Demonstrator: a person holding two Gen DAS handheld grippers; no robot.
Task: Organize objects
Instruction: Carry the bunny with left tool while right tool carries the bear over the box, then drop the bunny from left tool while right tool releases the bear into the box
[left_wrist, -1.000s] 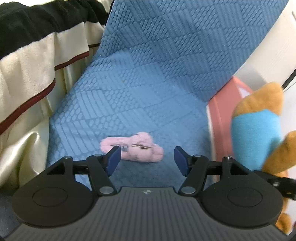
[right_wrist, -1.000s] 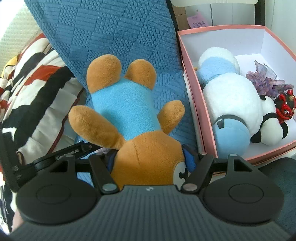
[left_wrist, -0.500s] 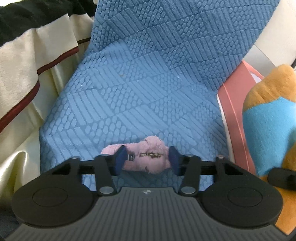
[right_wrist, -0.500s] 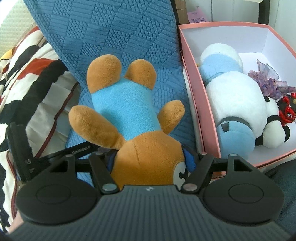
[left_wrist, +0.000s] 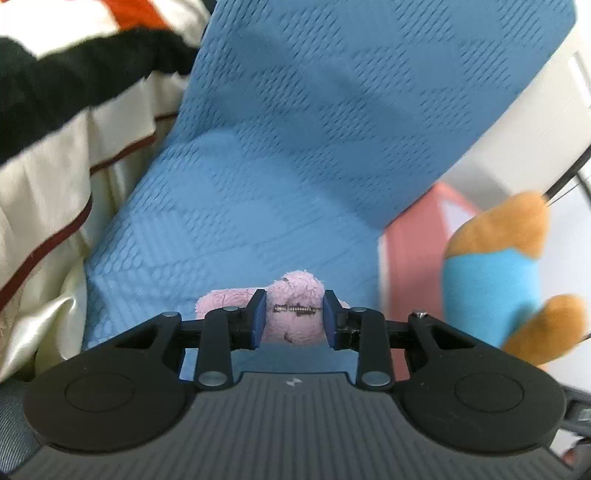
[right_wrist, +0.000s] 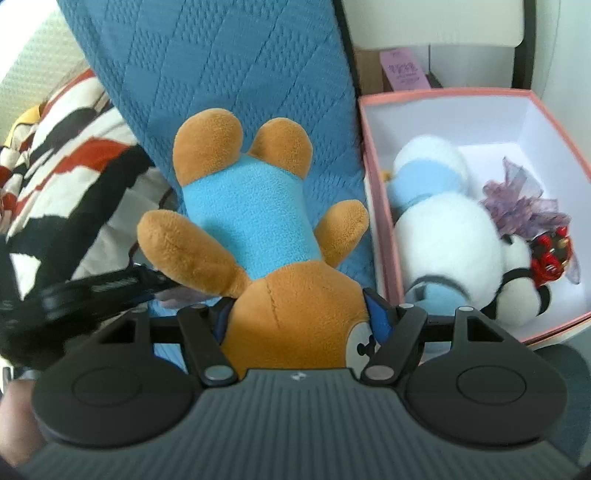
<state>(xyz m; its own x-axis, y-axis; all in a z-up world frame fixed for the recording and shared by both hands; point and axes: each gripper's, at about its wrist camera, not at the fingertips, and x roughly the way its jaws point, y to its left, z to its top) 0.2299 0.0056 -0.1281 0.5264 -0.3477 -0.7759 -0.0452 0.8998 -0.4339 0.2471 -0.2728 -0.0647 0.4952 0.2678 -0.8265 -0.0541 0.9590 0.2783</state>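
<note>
My left gripper (left_wrist: 294, 317) is shut on a small pink fuzzy hair clip (left_wrist: 295, 295) with a metal spring, held just above the blue quilted cushion (left_wrist: 295, 166). My right gripper (right_wrist: 299, 317) is shut on the head of a brown teddy bear in a light-blue shirt (right_wrist: 251, 221), which hangs upside down over the cushion (right_wrist: 229, 66). The bear also shows at the right of the left wrist view (left_wrist: 498, 266). The pink box (right_wrist: 380, 221) stands to the bear's right. The left gripper's body (right_wrist: 74, 291) shows at the left of the right wrist view.
The pink box holds a white and blue plush (right_wrist: 447, 229), a purple ribbon bow (right_wrist: 517, 199) and a small red figure (right_wrist: 550, 254). A striped cream, black and red blanket (left_wrist: 55, 129) lies left of the cushion. A pink card (right_wrist: 404, 70) stands behind the box.
My left gripper closed on the pink hair clip and lifted it off the cushion. My right gripper kept the bear and drew back a little from the box.
</note>
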